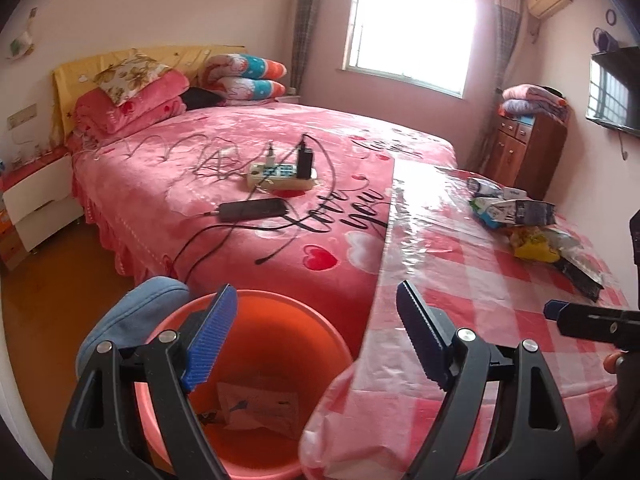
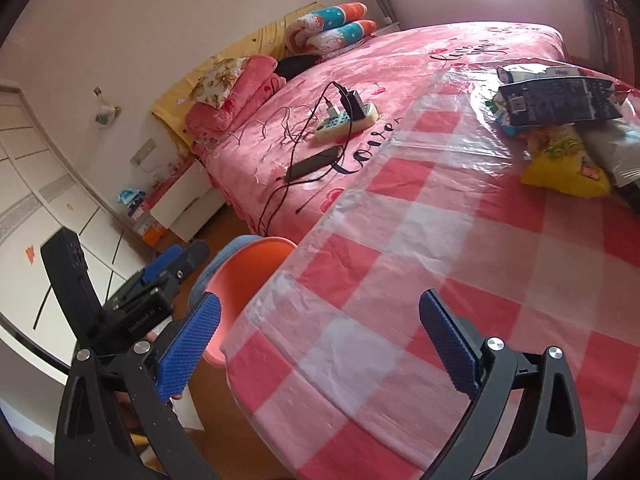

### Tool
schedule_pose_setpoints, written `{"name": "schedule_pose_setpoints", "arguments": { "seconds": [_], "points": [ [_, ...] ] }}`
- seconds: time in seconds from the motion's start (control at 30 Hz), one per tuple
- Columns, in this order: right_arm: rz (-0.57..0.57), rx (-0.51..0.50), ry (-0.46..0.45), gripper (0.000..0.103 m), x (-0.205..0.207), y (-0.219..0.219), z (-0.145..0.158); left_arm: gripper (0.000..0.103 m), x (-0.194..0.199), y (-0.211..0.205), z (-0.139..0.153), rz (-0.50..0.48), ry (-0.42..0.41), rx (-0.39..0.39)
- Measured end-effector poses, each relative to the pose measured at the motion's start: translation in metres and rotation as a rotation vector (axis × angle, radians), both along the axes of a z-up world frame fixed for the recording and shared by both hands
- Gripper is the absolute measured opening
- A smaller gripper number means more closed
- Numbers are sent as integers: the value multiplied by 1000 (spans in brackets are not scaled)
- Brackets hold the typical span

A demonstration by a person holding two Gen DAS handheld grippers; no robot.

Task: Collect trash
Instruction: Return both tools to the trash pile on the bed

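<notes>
An orange plastic bin (image 1: 256,336) stands on the floor by the table's near left corner, with paper trash (image 1: 260,408) at its bottom. My left gripper (image 1: 316,336) hangs open and empty over the bin's rim. A pile of wrappers (image 1: 516,212) lies at the table's far right: a dark printed packet (image 2: 556,100), a yellow snack bag (image 2: 564,164) and a black-and-white one beside it. My right gripper (image 2: 320,344) is open over the checked tablecloth (image 2: 420,260), short of the pile, holding nothing. The bin (image 2: 248,264) shows at its left, as does the left gripper (image 2: 160,276).
A bed with a pink cover (image 1: 224,184) lies beyond the table, carrying a power strip (image 1: 280,174), a phone (image 1: 254,209) and cables. A blue cushioned stool (image 1: 132,316) sits left of the bin. A wooden cabinet (image 1: 524,152) stands far right, a nightstand (image 1: 40,200) far left.
</notes>
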State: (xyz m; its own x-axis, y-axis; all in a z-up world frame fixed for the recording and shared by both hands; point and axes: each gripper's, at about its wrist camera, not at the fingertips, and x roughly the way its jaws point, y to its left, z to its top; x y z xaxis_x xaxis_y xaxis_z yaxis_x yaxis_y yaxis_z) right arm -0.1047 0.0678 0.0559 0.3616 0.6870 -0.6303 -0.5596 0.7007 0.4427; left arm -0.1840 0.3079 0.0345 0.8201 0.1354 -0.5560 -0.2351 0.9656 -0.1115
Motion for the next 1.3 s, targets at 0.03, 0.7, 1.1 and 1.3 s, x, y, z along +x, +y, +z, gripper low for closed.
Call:
{"name": "schedule_pose_setpoints", "arguments": {
  "seconds": [0.03,0.7,1.1,1.3],
  "points": [
    [-7,-23,-8,98,-1,-2,1,82,0,-3,1,-4,2,1],
    [-303,-120,-182,98,15,-114,19,82,35,-109,19,-174,87,80],
    [-435,-169,-225,98,25,-169,18,82,69,-176,14,-274,132,114],
    [-478,-182,-213,98,33,-186,14,82,90,-203,13,-317,141,119]
  ]
}}
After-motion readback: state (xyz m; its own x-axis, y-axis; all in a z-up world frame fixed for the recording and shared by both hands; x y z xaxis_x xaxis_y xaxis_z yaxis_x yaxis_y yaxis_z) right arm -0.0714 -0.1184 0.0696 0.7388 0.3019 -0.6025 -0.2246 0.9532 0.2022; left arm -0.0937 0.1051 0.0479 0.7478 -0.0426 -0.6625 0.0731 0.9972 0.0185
